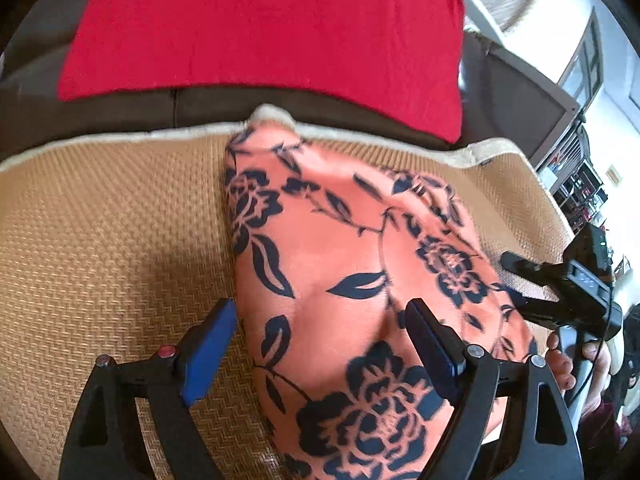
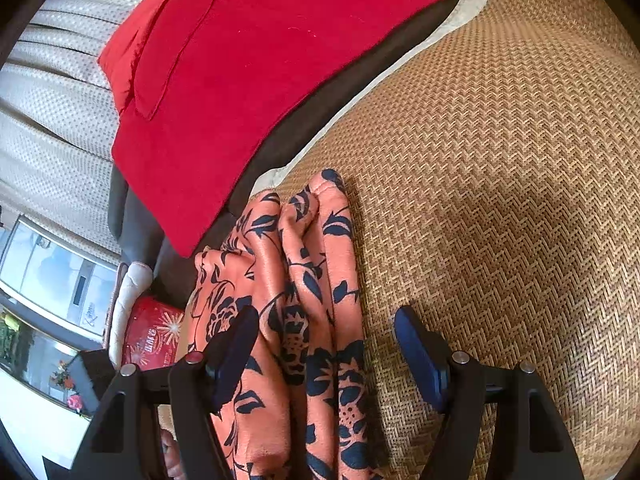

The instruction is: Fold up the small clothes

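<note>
An orange garment with a dark blue flower print [image 1: 352,264] lies on a woven straw mat [image 1: 112,232]. My left gripper [image 1: 320,320] is open, its jaws spread across the garment's left edge just above the cloth. In the right wrist view the same garment [image 2: 312,280] lies bunched in long folds. My right gripper [image 2: 326,330] is open, one jaw over the cloth and the other over the mat [image 2: 500,160]. The right gripper also shows in the left wrist view [image 1: 560,288] at the garment's right edge.
A red cushion [image 1: 260,32] lies on a dark brown sofa [image 1: 208,108] behind the mat; it also shows in the right wrist view [image 2: 260,80]. A red tin [image 2: 154,332] stands beside the sofa at the left. Shelves and a window are at the far right [image 1: 580,184].
</note>
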Action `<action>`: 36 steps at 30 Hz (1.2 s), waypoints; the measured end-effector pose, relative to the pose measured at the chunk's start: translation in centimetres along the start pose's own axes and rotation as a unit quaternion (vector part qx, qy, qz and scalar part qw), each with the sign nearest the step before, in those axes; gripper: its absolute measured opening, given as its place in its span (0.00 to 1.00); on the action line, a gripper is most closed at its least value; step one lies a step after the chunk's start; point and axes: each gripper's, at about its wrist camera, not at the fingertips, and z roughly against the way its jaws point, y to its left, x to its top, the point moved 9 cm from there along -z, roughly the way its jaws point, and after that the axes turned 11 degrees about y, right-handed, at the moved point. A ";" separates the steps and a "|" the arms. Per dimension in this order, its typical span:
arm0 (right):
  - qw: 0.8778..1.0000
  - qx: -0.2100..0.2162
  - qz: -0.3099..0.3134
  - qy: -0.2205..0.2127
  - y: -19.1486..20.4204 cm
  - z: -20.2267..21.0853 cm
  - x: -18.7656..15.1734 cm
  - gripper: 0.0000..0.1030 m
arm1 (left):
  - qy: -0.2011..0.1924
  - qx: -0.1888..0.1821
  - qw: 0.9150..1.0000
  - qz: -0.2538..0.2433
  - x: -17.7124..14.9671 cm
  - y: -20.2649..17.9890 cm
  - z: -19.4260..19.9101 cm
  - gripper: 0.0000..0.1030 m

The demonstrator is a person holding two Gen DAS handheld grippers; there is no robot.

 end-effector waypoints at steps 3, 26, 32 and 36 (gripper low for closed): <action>1.000 0.009 0.003 0.006 0.1 -0.1 0.0 0.72 | 0.019 -0.028 0.999 0.013 0.2 0.2 -1.1 0.84; 0.986 -0.062 0.157 0.007 10.1 -6.3 -2.2 0.48 | -0.043 -0.048 0.998 0.002 2.4 1.7 2.1 0.45; 0.979 -0.040 0.197 -0.030 14.4 -6.3 -2.1 0.47 | -0.101 -0.030 0.994 0.007 2.8 3.5 6.2 0.45; 0.981 -0.032 0.190 -0.015 15.7 -8.5 -2.2 0.47 | -0.087 -0.006 0.996 0.031 3.1 5.9 5.6 0.46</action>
